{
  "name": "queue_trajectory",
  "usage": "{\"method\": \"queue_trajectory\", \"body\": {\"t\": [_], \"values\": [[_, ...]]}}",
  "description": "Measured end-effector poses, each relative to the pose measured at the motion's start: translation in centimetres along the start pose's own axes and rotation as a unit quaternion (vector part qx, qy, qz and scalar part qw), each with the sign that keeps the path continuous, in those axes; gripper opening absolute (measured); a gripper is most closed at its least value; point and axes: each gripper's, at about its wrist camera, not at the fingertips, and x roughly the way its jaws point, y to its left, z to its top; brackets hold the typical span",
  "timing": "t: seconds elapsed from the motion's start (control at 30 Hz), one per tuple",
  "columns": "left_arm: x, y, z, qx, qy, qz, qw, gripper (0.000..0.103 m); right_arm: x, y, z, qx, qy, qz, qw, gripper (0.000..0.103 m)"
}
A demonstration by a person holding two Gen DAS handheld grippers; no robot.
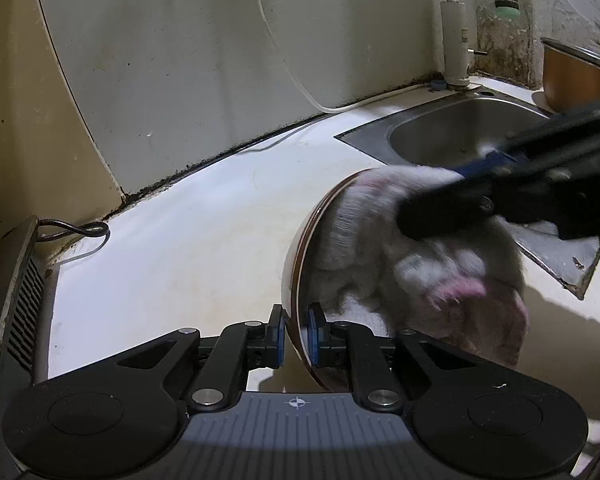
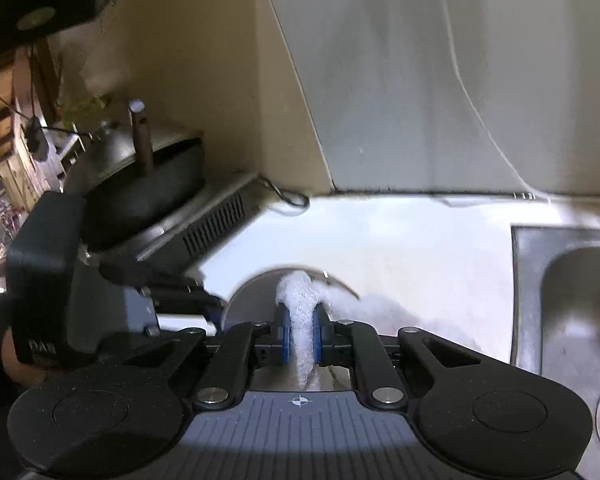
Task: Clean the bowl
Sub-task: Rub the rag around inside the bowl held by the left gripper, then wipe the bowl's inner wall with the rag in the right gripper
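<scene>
White counter (image 1: 188, 240), bowl (image 1: 300, 248) on edge facing right, rim pinched by left gripper (image 1: 296, 330); right gripper (image 2: 299, 334) clamping cloth (image 2: 298, 300).

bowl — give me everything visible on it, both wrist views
The bowl is tipped on its side above the white counter, mouth facing the sink. White, glossy outside, thin brown band at the rim, steel-looking lining inside. The left gripper clamps its rim, one blue pad inside, one outside. A fluffy white-and-pink cloth fills the mouth and spills over the edge, pinched by the right gripper. In the right wrist view only the bowl's grey rim arc shows, blurred. Whether it touches the counter is unclear.
</scene>
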Motion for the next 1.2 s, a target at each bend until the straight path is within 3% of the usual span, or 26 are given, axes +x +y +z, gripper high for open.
{"method": "queue_trajectory", "body": {"t": [0.17,0.27,0.33,0.43,0.57,0.63,0.7,0.87,0.97,1.03,1.2], "values": [[-0.1,0.1,-0.2,0.005,-0.004,-0.003,1.0000,0.015,3.2,-0.7,-1.1,-0.011,0.057,0.007,0.998,0.011],[-0.2,0.5,0.1,-0.007,-0.009,-0.001,0.9999,0.012,4.6,-1.1,-1.2,-0.056,0.145,0.030,0.987,0.011],[0.0,0.7,0.2,-0.013,-0.007,-0.007,0.9999,0.013,4.2,-0.6,-1.0,-0.096,0.174,0.029,0.980,0.011],[0.0,0.5,0.2,-0.011,-0.007,-0.006,0.9999,0.013,1.8,0.0,-0.9,-0.137,0.170,0.001,0.976,0.011],[0.0,0.4,0.2,-0.006,0.000,-0.003,1.0000,0.015,-1.5,-0.5,-0.4,-0.099,0.082,-0.065,0.990,0.011],[-0.1,0.3,0.2,-0.005,0.001,-0.005,1.0000,0.015,-1.5,0.5,-0.4,-0.094,0.030,-0.074,0.992,0.011],[-0.2,0.2,0.2,-0.002,0.001,-0.009,1.0000,0.016,-0.5,1.3,-0.6,-0.095,0.013,-0.065,0.993,0.011],[-0.2,0.3,0.0,0.002,-0.002,-0.013,0.9999,0.016,4.7,1.2,-2.3,-0.127,0.064,-0.034,0.989,0.011],[0.0,0.5,0.2,-0.006,-0.004,-0.010,0.9999,0.013,4.9,0.1,-2.0,-0.128,0.129,0.011,0.983,0.011],[0.1,0.4,0.3,-0.006,-0.005,-0.015,0.9999,0.013,4.3,0.0,-1.8,-0.149,0.162,0.012,0.975,0.011],[0.0,0.1,0.3,-0.002,-0.003,-0.013,0.9999,0.014,1.5,0.0,-1.3,-0.139,0.114,-0.050,0.982,0.011]]}}
